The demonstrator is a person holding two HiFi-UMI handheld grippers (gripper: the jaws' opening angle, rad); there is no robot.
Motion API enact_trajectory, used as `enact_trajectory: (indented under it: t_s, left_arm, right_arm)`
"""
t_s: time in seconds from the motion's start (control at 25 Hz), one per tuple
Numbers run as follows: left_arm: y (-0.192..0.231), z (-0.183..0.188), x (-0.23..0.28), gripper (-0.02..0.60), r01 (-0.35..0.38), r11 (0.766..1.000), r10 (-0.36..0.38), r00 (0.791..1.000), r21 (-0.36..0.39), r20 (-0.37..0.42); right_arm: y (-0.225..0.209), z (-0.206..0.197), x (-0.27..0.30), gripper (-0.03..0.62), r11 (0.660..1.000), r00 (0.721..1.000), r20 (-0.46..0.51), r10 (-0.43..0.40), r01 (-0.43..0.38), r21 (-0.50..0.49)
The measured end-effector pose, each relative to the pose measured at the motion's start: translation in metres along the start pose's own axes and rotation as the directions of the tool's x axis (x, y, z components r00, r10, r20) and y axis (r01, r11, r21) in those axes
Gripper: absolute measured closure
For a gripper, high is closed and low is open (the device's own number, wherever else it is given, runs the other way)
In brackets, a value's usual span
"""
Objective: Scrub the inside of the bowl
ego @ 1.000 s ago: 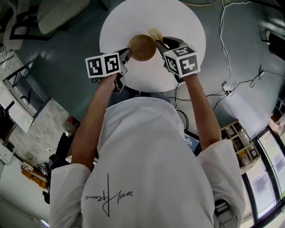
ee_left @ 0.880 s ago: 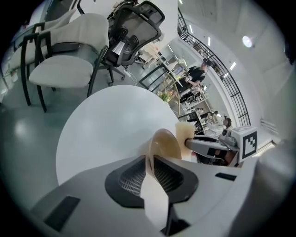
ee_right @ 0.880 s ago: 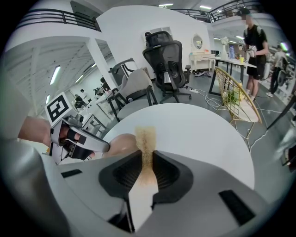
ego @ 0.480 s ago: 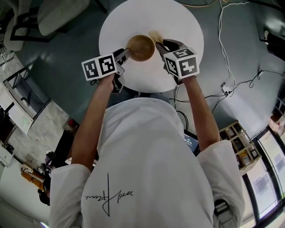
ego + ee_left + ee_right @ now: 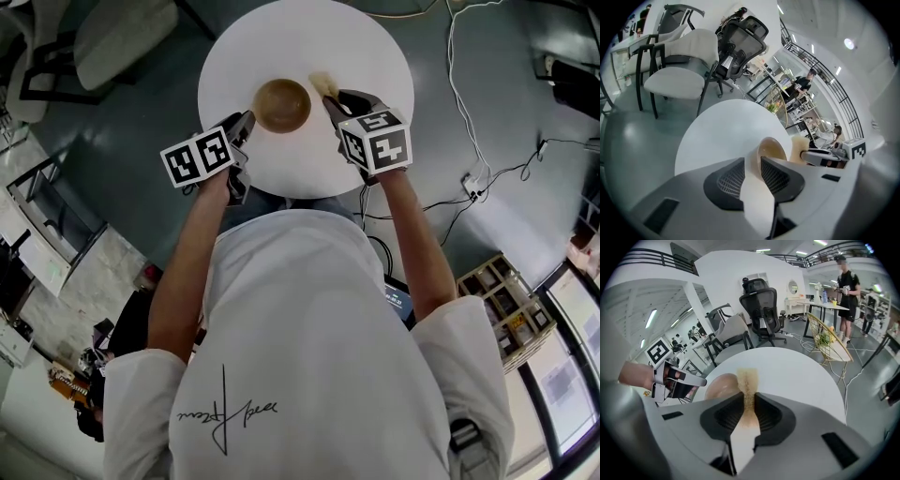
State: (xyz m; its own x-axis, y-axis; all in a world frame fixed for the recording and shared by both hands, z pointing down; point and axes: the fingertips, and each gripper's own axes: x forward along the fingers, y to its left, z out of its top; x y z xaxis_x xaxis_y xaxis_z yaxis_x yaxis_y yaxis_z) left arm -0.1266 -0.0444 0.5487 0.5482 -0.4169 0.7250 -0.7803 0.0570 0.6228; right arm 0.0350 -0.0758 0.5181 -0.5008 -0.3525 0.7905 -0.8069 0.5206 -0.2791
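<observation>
A brown wooden bowl (image 5: 281, 105) sits upright on the round white table (image 5: 366, 47). My left gripper (image 5: 246, 122) is just left of the bowl, clear of its rim. Its jaws sprang wide and have just been closing a little, and nothing is between the pads. In the left gripper view the bowl (image 5: 776, 150) lies just beyond the jaw tips (image 5: 753, 161). My right gripper (image 5: 330, 98) is shut on a tan scrubbing sponge (image 5: 323, 82) beside the bowl's right rim. In the right gripper view the sponge (image 5: 747, 378) sticks out past the jaws (image 5: 749, 397), with the bowl (image 5: 722, 385) to its left.
A white armchair (image 5: 679, 75) and a black office chair (image 5: 743, 37) stand beyond the table. Cables (image 5: 478, 122) run across the floor on the right. A yellow wire frame (image 5: 829, 341) and a standing person (image 5: 846, 282) are farther off.
The left gripper let go of the bowl's rim and drew back to the left. The bowl went from tipped up to resting flat. The right gripper still holds the sponge.
</observation>
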Motion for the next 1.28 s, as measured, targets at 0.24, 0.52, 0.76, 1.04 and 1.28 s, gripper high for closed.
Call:
enact_trajectory:
  t_s: [0.24, 0.52, 0.76, 1.04, 1.28]
  left_arm:
    - [0.000, -0.001, -0.009, 0.529, -0.015, 0.999, 0.014, 1.000, 0.031, 0.022]
    - [0.000, -0.009, -0.023, 0.557, -0.017, 1.000, 0.016, 0.999, 0.016, 0.043]
    - [-0.016, -0.013, -0.031, 0.572, 0.005, 1.000, -0.007, 0.996, 0.028, 0.085]
    - [-0.046, -0.006, -0.046, 0.575, 0.060, 0.997, -0.068, 0.983, 0.055, 0.172]
    - [-0.062, -0.008, -0.059, 0.575, 0.066, 0.992, -0.088, 0.975, 0.112, 0.206]
  right_arm:
    - [0.002, -0.006, -0.013, 0.510, 1.000, 1.000, 0.023, -0.005, 0.005, 0.007]
    - [0.012, -0.011, -0.026, 0.510, 1.000, 0.999, 0.044, 0.000, 0.000, -0.002]
    - [0.021, -0.017, -0.039, 0.510, 1.000, 0.998, 0.066, 0.016, -0.016, 0.001]
    - [0.029, -0.023, -0.059, 0.510, 1.000, 0.993, 0.121, 0.014, -0.017, 0.019]
    - [0.041, -0.017, -0.077, 0.510, 0.999, 0.984, 0.174, 0.034, -0.039, 0.026]
